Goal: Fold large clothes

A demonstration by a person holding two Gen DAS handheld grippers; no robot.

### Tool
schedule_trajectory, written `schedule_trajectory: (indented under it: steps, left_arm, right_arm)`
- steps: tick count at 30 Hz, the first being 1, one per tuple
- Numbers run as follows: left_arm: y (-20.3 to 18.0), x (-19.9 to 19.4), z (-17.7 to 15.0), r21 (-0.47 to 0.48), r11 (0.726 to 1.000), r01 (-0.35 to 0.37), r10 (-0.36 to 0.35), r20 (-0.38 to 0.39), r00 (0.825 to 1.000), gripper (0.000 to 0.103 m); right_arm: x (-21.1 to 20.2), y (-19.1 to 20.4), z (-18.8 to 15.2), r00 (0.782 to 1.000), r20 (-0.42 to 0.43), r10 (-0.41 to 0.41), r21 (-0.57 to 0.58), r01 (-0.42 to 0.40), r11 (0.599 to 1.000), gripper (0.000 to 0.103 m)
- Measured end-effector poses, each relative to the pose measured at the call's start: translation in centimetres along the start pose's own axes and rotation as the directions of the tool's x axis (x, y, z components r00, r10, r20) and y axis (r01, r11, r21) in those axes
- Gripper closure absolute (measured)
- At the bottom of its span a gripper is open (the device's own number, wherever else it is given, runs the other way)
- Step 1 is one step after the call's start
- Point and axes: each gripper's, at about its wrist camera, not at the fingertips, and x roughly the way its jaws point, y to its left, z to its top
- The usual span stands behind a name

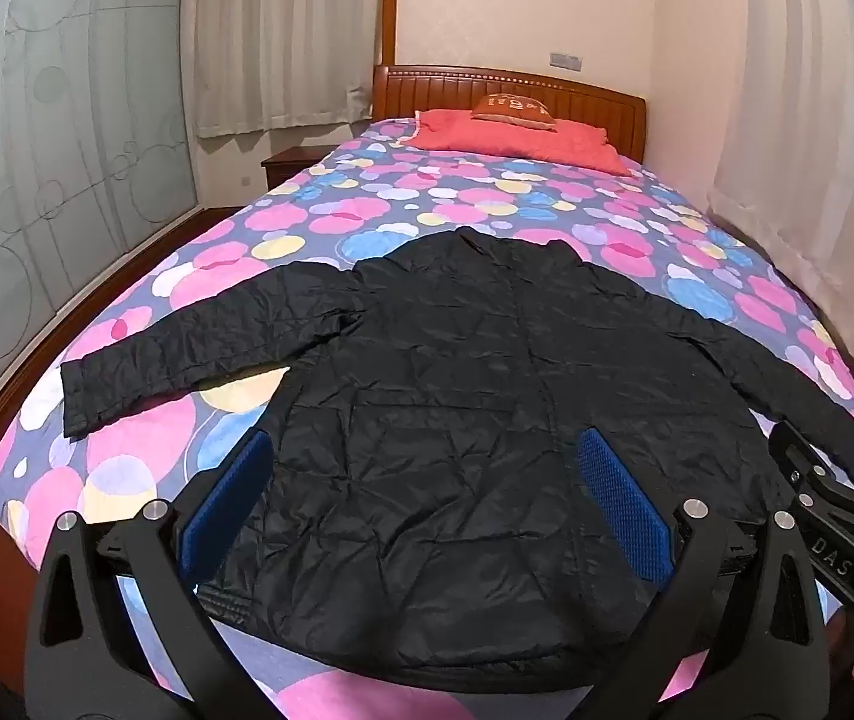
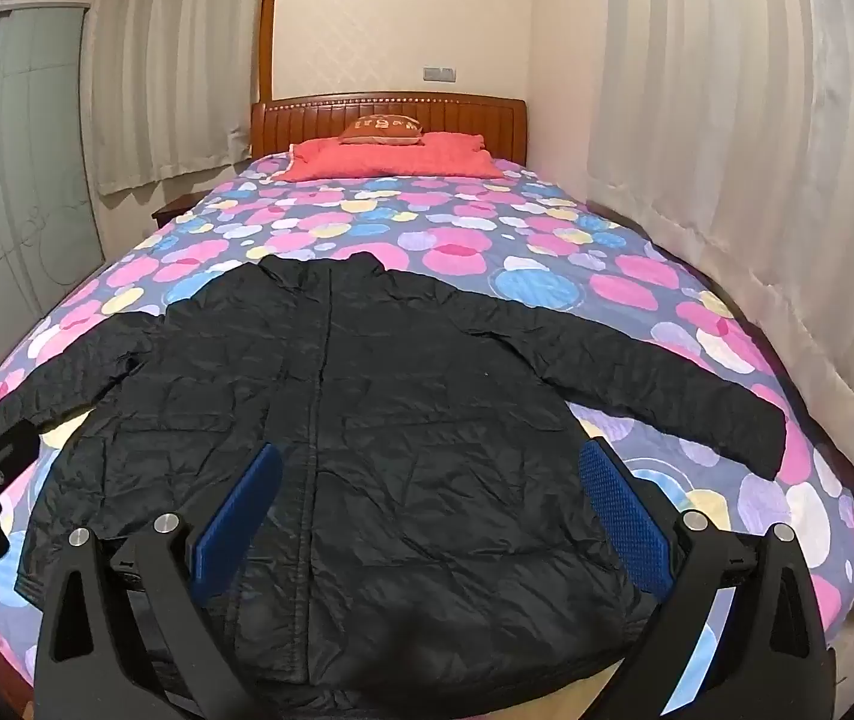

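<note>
Left wrist view: my left gripper stood fully spread, gripping nothing, above the black jacket lying flat, sleeves out, on the bed's patterned sheet. My right gripper showed at the edge.

Right wrist view: my right gripper likewise gaped wide, empty, over the jacket's hem.

Left hand-held gripper & right hand-held gripper both wide open, tilted downward, side by side.
</note>
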Motion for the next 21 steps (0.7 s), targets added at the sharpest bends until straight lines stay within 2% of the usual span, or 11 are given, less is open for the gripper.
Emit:
schedule_trajectory:
  steps: [7, 14, 21]
  left_arm:
    - [0.0, 0.0, -0.3, -0.004, 1.000, -0.005, 0.005, -0.014, 1.000, 0.002]
    - [-1.8, 0.3, -0.3, -0.014, 1.000, 0.008, -0.008, -0.022, 1.000, 0.002]
    - [-1.0, -0.5, -0.2, -0.014, 0.999, 0.029, -0.029, -0.026, 0.999, 0.002]
  right_arm:
    - [-0.1, 0.1, 0.2, 1.000, 0.015, 0.002, 0.005, -0.002, 1.000, 0.004]
    - [0.0, 0.1, 0.1, 1.000, 0.006, 0.012, 0.006, -0.012, 1.000, 0.004]
    - [-0.3, 0.4, 0.1, 1.000, 0.007, 0.014, 0.005, -0.014, 1.000, 0.004]
